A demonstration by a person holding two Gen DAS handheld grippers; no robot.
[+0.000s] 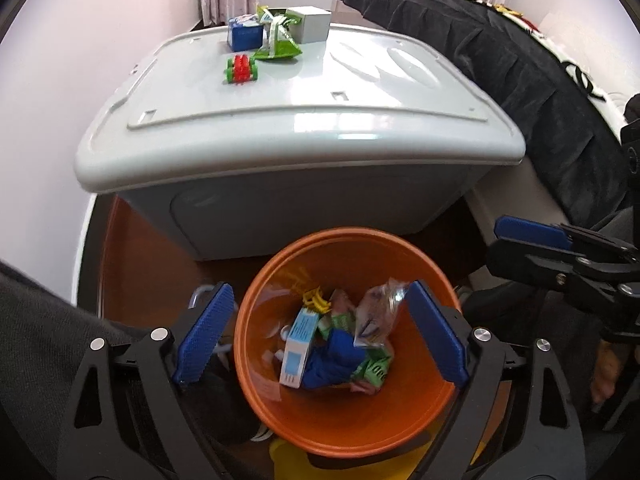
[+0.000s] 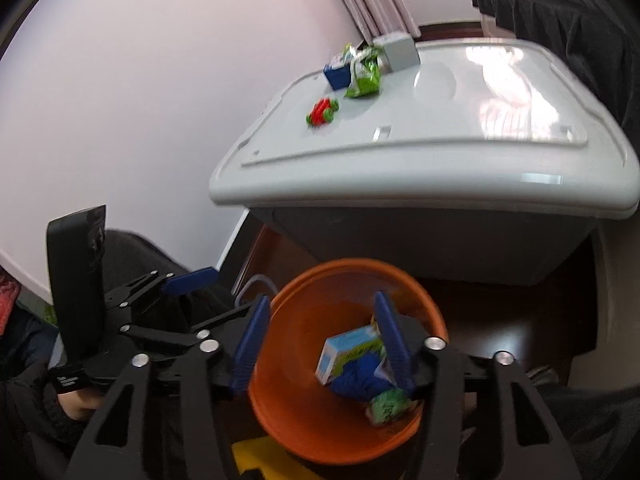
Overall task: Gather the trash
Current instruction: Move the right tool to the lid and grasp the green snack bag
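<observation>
An orange bin [image 1: 280,432] [image 2: 288,420] stands on the floor below both grippers. It holds a white and blue box [image 1: 298,348] [image 2: 346,354], blue cloth [image 1: 332,364], green wrappers and a clear bag [image 1: 376,312]. My left gripper [image 1: 322,336] is open and empty over the bin. My right gripper [image 2: 324,350] is open and empty over it too. On a grey storage box lid [image 1: 360,92] [image 2: 460,132] lie a green wrapper [image 1: 278,42] [image 2: 364,76], a blue box [image 1: 244,34] [image 2: 336,72], a grey box [image 1: 310,22] [image 2: 398,50] and a red and green toy [image 1: 241,69] [image 2: 322,112].
A white wall [image 1: 60,80] runs along the left. Dark fabric [image 1: 520,80] drapes at the right of the storage box. The right gripper shows at the right edge of the left wrist view [image 1: 560,256]. Something yellow [image 2: 256,460] lies under the bin.
</observation>
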